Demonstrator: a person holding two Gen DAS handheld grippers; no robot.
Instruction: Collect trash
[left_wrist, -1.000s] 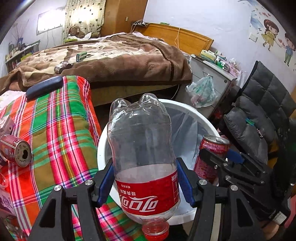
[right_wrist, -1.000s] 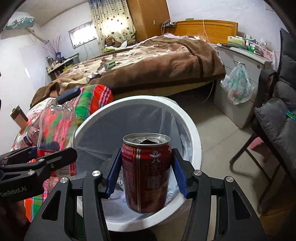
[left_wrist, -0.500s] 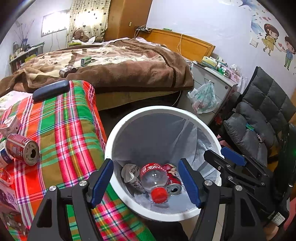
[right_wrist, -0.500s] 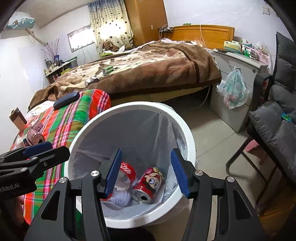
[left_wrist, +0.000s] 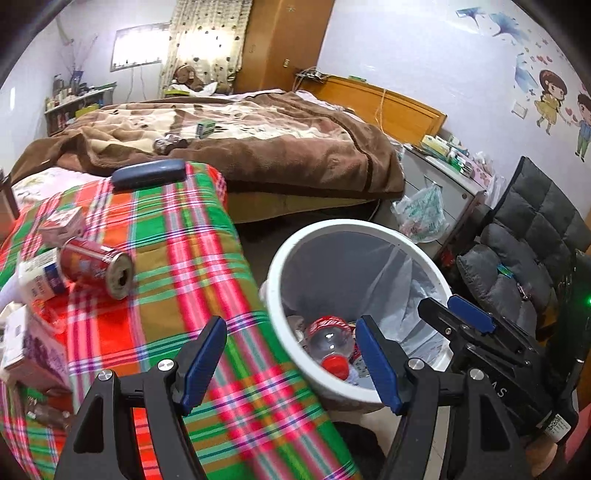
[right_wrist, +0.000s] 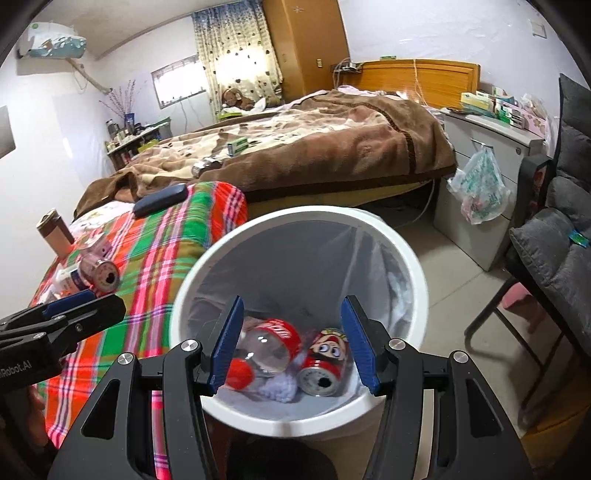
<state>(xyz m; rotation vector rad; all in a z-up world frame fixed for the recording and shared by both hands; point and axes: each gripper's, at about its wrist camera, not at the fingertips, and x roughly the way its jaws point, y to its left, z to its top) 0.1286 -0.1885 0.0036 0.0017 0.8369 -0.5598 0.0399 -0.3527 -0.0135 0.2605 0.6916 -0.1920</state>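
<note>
— Both tools empty?
— Yes: left tool (left_wrist: 291, 363) and right tool (right_wrist: 293, 341) gape, released. Bottle (right_wrist: 264, 347) and can (right_wrist: 325, 360) lie in the bin (right_wrist: 413, 266); another can (left_wrist: 96, 267) rests on the worktop (left_wrist: 177, 251).

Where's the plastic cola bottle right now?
The plastic bottle lies on its side at the bottom of the white bin, left of the red can in the right wrist view.

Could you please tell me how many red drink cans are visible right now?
2: one can lies inside the white bin; another can lies on the plaid cloth. More may be hidden.
</note>
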